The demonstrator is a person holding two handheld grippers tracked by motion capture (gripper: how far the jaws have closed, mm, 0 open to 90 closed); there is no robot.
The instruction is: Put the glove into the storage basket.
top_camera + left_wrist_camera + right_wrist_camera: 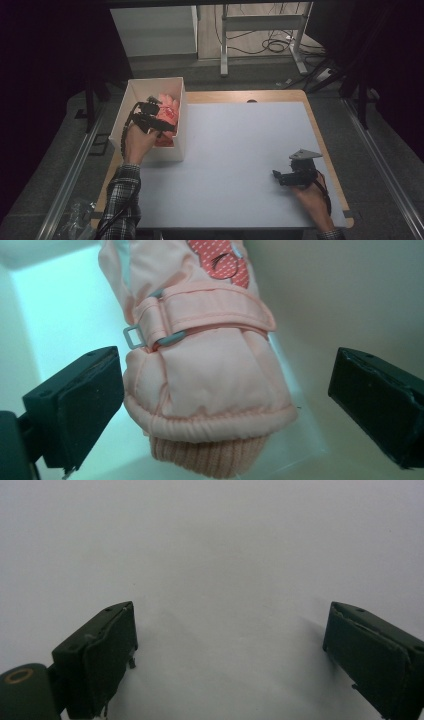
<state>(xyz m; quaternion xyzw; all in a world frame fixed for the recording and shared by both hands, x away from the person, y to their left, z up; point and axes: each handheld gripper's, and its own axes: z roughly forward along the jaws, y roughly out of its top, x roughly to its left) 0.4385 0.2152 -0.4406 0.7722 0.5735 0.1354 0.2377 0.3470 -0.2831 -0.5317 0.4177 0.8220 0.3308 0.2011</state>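
pink mitten [210, 385] between open left tool [225, 405]

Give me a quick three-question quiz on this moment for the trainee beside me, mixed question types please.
1. True or false: the left gripper is shut on the pink mitten.
2. Where does the pink mitten lie?
A. On the grey table mat
B. Inside the white box
C. In the right gripper
3. Fill in: in the left gripper view, the mitten's knitted ____ points toward the camera, between the open jaws.

Key
1. False: both jaws stand apart, with a clear gap on one side of the mitten.
2. B.
3. Cuff. The right gripper rests open over the bare table mat, holding nothing.
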